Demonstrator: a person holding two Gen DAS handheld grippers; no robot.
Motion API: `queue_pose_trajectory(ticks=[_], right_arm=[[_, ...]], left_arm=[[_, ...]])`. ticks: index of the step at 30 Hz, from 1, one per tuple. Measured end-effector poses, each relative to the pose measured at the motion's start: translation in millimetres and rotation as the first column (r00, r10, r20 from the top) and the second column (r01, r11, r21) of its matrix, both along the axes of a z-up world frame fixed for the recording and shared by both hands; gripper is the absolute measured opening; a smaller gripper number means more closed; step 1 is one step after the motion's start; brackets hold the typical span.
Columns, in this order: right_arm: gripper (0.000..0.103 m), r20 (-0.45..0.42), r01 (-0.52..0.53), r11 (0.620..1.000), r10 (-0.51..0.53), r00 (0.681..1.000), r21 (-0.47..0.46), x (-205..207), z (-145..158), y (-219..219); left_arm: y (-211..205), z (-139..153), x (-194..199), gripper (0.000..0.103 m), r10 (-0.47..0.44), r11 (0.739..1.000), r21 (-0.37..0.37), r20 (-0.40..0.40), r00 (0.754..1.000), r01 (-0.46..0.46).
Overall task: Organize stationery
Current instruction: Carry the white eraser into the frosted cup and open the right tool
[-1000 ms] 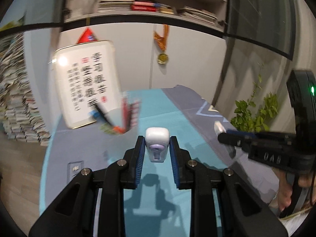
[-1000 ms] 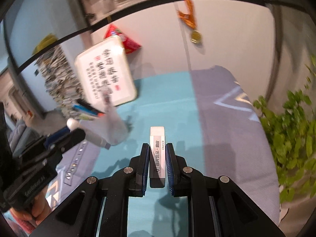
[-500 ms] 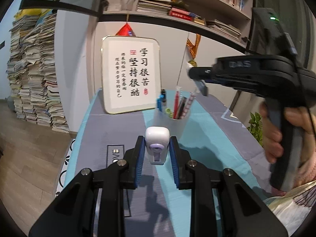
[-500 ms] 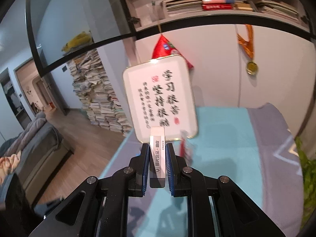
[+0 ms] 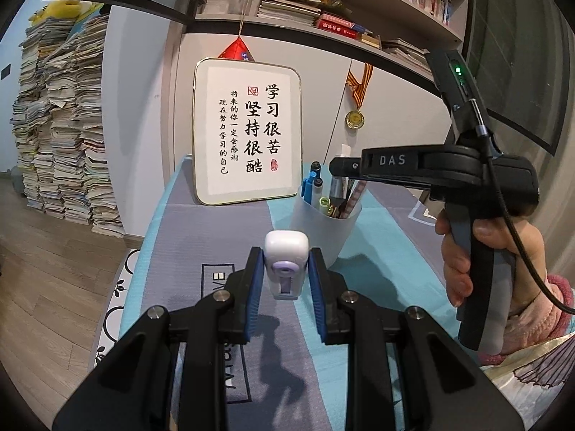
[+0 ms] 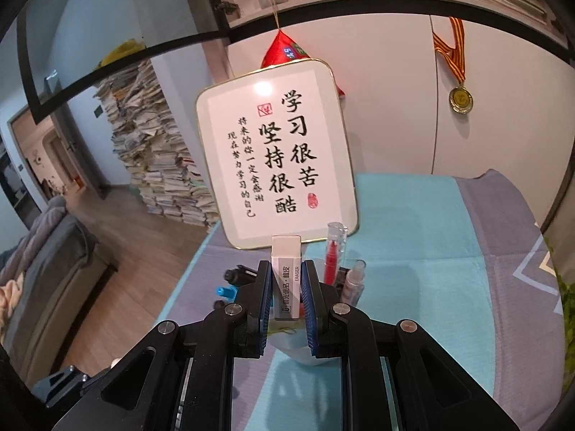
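Left gripper (image 5: 286,280): blue pads pinch a small white correction-tape dispenser (image 5: 286,264) with a lilac face, held upright above the cloth.
Right gripper (image 6: 285,289): pads pressed onto a white eraser (image 6: 286,269) in a printed sleeve; the eraser stands on end, its bare top clear of the fingers.
Right gripper location: over the mouth of the pen cup (image 5: 325,221), as the left wrist view shows; in that view the eraser is hidden behind the gripper body.
Right hand (image 5: 478,258): wrapped around the black handle, pink fleecy sleeve at the wrist.
Pen cup: pale, translucent, standing on the tablecloth (image 5: 388,251), just beyond the left gripper.
Cup contents: blue and black markers, a red pen (image 6: 331,256), other pens, all upright or leaning.
Tablecloth: teal and grey panels.
Background: framed calligraphy board (image 5: 248,133) leaning against the wall behind the cup; gold medal (image 5: 355,118) hanging to its right.
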State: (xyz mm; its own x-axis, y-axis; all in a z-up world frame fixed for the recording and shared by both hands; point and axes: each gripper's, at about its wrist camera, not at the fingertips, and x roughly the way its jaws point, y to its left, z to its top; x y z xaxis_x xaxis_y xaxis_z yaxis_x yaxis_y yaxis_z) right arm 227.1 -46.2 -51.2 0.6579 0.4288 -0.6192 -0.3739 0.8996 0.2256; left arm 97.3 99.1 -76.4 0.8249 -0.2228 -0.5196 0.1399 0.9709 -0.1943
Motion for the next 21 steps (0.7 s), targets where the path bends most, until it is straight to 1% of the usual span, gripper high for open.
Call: queue_pose_trajectory(ticks=[11,18,21], right_arm=[[0.017,-0.028,0.020,0.998,-0.021,0.999,-0.067,1.6,-13.9,-1.8],[0.018,-0.063,0.011,0.996,-0.016,0.998,-0.086,4.0,-22.5,-2.0],[0.018,-0.077,0.009,0.997,-0.015,0.997,-0.080,4.0,-24.6,-3.3]], left_arm=[[-0.6,-0.6,2.3,0.024,-0.006,1.000,0.008,-0.009,1.000,0.006],[-1.1,-0.8,3.6,0.024,-0.008,1.000,0.010,-0.011,1.000,0.008],[-1.9,-1.2,4.1,0.024,-0.010,1.000,0.013,-0.014,1.000,0.010]])
